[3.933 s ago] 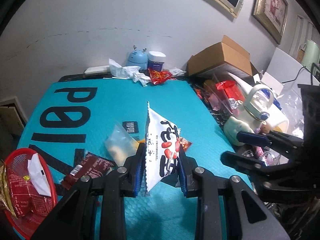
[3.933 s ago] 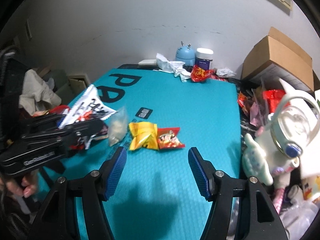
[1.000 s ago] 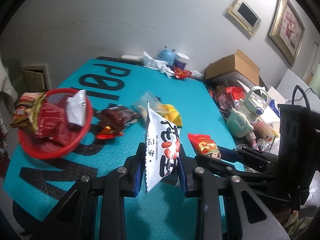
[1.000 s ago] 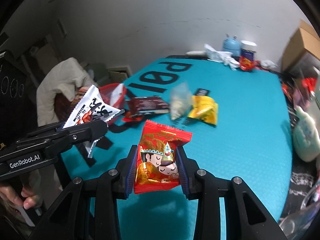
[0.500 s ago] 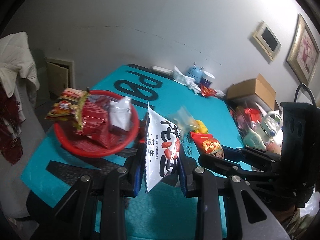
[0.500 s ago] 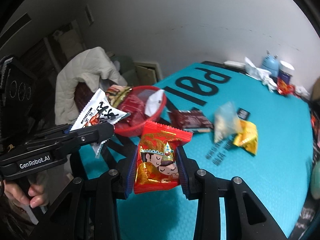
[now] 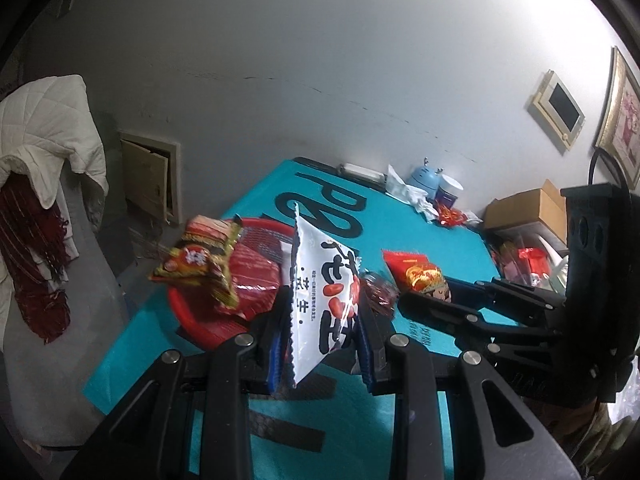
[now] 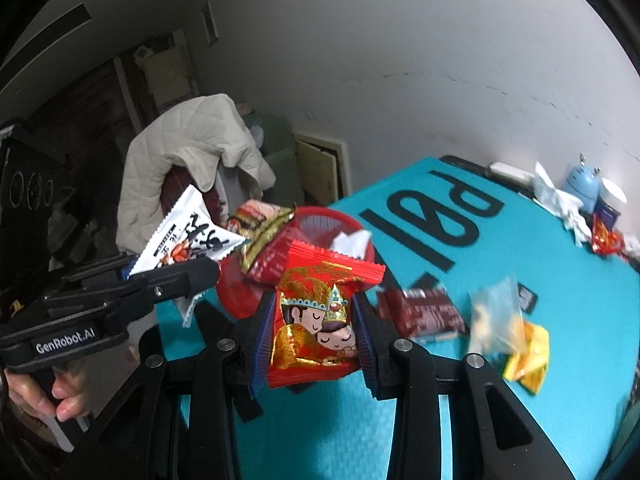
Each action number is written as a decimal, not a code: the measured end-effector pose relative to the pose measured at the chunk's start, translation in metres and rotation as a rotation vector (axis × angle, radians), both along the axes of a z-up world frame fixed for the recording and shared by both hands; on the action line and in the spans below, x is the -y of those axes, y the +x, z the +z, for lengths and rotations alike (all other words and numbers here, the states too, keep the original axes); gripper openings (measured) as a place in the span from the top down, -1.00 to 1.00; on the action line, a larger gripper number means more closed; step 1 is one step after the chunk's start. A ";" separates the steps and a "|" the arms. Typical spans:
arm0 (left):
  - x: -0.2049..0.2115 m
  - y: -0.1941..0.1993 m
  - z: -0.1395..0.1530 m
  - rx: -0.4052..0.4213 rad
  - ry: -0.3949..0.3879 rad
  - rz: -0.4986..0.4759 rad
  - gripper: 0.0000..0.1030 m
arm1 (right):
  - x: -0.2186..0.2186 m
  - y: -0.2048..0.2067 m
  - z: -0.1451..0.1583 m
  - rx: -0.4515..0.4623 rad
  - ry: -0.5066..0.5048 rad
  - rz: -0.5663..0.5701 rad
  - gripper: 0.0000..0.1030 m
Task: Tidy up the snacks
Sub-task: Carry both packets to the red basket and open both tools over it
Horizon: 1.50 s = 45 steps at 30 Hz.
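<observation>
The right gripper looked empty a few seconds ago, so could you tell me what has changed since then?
The right gripper has picked up the red packet from the teal mat, and both grippers have swung left toward the red basket. The left gripper still clamps the white peanut packet.

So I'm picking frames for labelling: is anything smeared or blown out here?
Right wrist view: clear bag and yellow packet on the mat are motion-smeared; the red packet in the claw stays sharp. Left wrist view: mostly sharp, wall glare at upper right.
</observation>
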<state>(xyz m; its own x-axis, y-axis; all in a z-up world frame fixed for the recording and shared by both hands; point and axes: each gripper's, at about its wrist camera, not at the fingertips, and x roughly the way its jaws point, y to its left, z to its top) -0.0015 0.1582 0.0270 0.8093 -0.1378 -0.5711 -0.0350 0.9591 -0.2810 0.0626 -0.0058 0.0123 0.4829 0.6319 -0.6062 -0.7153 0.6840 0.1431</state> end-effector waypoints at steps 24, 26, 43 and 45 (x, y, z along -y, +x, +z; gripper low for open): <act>-0.015 0.055 -0.033 -0.028 0.111 -0.011 0.44 | -0.054 0.064 -0.044 -0.052 -0.020 0.053 0.28; -0.014 0.058 -0.036 -0.041 0.126 -0.007 0.44 | -0.056 0.067 -0.048 -0.061 -0.029 0.063 0.25; -0.008 0.064 -0.042 -0.111 0.175 0.027 -0.07 | -0.041 0.070 -0.050 -0.063 -0.057 0.025 0.13; -0.008 0.063 -0.040 -0.109 0.181 0.035 -0.07 | -0.040 0.069 -0.048 -0.061 -0.055 0.025 0.13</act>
<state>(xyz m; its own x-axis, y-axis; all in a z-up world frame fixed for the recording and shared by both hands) 0.0614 0.1660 -0.0131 0.7440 0.0020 -0.6681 -0.0901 0.9912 -0.0974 0.1321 0.0346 -0.0358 0.4286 0.6078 -0.6685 -0.7232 0.6743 0.1494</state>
